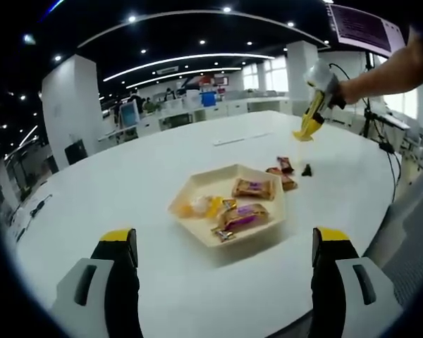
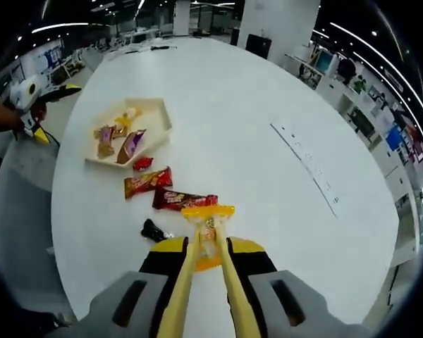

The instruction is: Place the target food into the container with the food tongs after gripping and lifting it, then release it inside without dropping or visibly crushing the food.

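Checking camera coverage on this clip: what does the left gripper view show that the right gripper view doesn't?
Left gripper view: the left gripper up close, jaws wide apart and empty, and a person's forearm carrying the other gripper above the table. Right gripper view: the right gripper shut on the yellow tongs, seen close along their length. Both: the white table, the tray of wrapped snacks, loose snacks beside it, and a small black object.

We see right gripper (image 2: 207, 243) clamping yellow food tongs (image 2: 206, 224), tips pinching small wrapped candy (image 2: 209, 224) above white table (image 2: 254, 169). Red-wrapped snacks (image 2: 163, 190) lie beside tong tips; cream tray (image 2: 160, 113) with wrapped snacks farther off. Left gripper (image 2: 35, 98) near tray edge.
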